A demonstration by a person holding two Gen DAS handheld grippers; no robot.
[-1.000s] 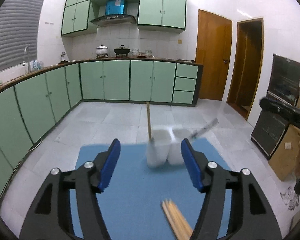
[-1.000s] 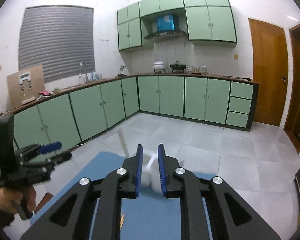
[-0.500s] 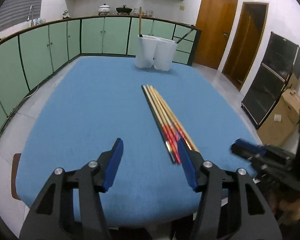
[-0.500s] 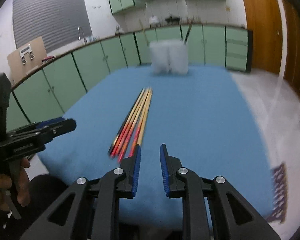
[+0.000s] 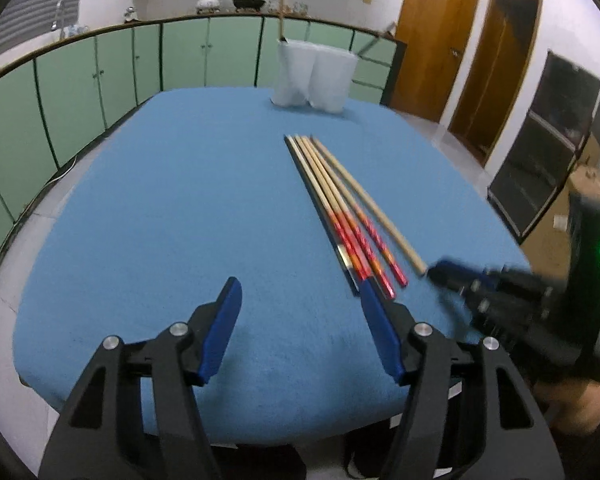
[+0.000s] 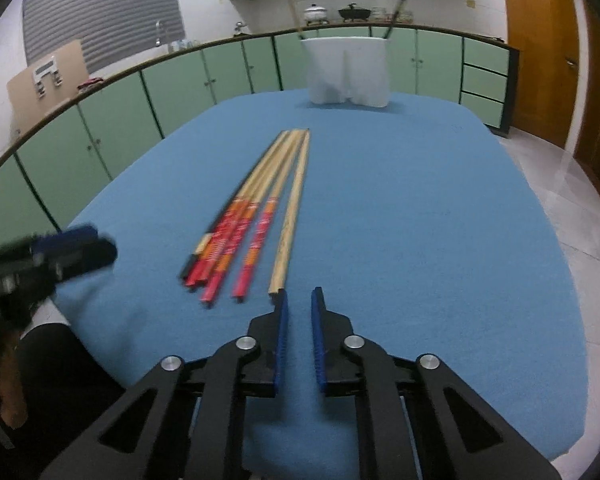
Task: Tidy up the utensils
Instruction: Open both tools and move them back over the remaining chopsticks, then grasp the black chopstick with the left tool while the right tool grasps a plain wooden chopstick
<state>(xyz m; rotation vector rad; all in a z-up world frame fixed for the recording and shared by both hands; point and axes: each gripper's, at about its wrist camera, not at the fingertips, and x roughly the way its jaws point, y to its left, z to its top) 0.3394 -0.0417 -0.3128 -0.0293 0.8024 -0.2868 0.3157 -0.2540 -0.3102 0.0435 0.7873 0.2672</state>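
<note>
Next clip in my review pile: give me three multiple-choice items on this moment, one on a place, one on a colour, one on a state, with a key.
1. Where does the white holder stand?
A. at the table's far end
B. beside the chopsticks' near ends
C. on the floor

2. What colour is the table cover?
A. green
B. blue
C. white

3. How do the chopsticks lie?
A. scattered crosswise
B. upright in a cup
C. flat, roughly side by side

Key: 1 A, the holder sits beyond the chopsticks' far tips; 2 B, blue cloth spans the table in both views; 3 C, they lie lengthwise on the cloth, ahead of the right gripper and the left gripper, neither holding anything.
</note>
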